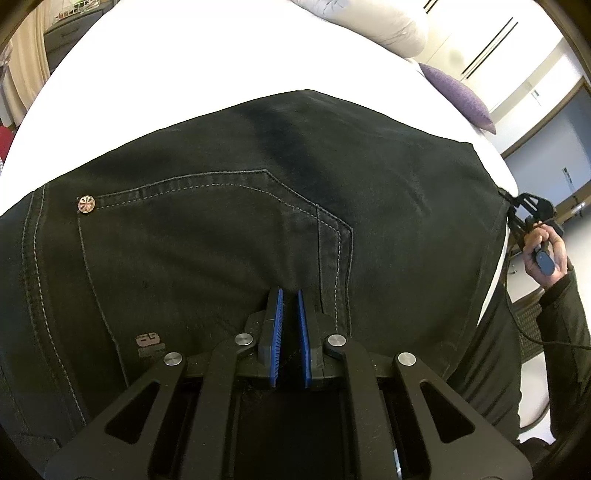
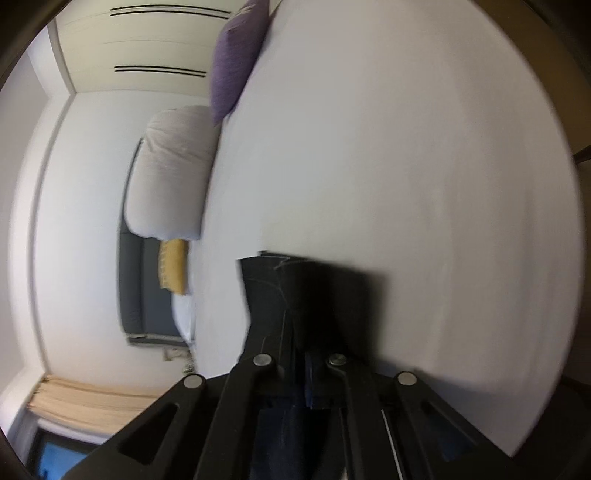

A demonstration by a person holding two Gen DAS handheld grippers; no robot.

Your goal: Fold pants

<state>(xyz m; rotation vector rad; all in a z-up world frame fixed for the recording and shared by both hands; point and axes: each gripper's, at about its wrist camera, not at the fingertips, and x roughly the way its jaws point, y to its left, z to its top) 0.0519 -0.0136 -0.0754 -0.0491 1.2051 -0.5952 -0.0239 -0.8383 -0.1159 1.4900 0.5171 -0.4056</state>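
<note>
The pants lie spread on the white bed, black denim with pale grey topstitching that outlines a back pocket. A small round metal rivet sits at the pocket's corner, and a small embossed logo patch lies lower down. The cloth looks heavy and fairly flat, with one soft dark crease running up the middle.

The left gripper hangs low over the pocket area. Its blue ribbed pads stand slightly apart with only a narrow gap between them, and no cloth is caught in that gap.

At the far right edge of the pants, the right gripper meets the hem, held by the right hand in a dark sleeve. In its own blurred view, that gripper has its fingers pressed onto a corner of black denim, seam thread visible, lifted against the white sheet.

A purple pillow, textured and plump, rests near the bed's far edge beside a white pillow. A yellow cushion shows against a grey headboard.
</note>
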